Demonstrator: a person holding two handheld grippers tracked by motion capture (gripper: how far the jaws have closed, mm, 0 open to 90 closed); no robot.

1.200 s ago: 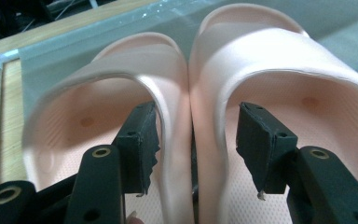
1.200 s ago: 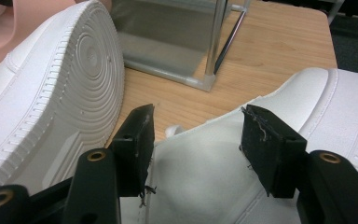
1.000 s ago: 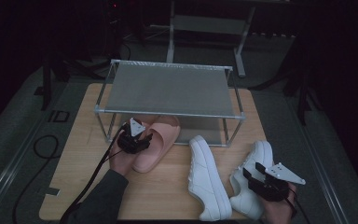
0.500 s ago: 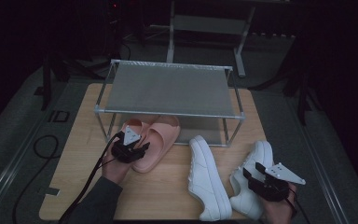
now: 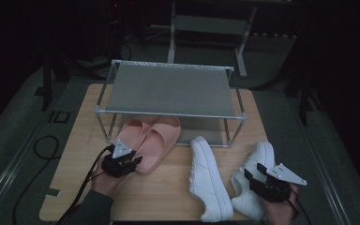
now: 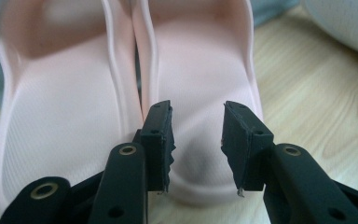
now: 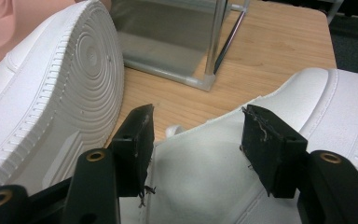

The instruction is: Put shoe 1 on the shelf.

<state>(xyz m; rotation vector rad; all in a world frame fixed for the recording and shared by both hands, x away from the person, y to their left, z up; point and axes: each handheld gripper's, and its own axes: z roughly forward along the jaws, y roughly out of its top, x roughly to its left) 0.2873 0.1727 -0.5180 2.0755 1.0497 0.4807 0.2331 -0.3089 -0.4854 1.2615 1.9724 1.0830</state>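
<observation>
Left gripper point(image 5: 132, 161) has pulled back toward the near edge since a second ago: it was up over the pink slippers point(image 5: 147, 140), now it sits at their heel end. Its fingers point(image 6: 161, 140) have just been closing, now at a mid gap, lined up over the heel rim of the right-hand slipper point(image 6: 200, 93); no pad contact visible, so not a grip yet. Slippers lie side by side on the wooden surface point(image 5: 168, 197), toes tucked under the metal rack point(image 5: 171, 91). Right gripper point(image 5: 258, 176) hasn't moved: fingers point(image 7: 135, 147) wide, straddling the collar of the right white sneaker point(image 5: 255, 180); it looks like no clamp there, though the view is too tight to be sure. Second sneaker point(image 5: 208, 180) lies just beside it, tipped so its sole shows. Read: left is setting up a heel pinch, likely for shelving.
</observation>
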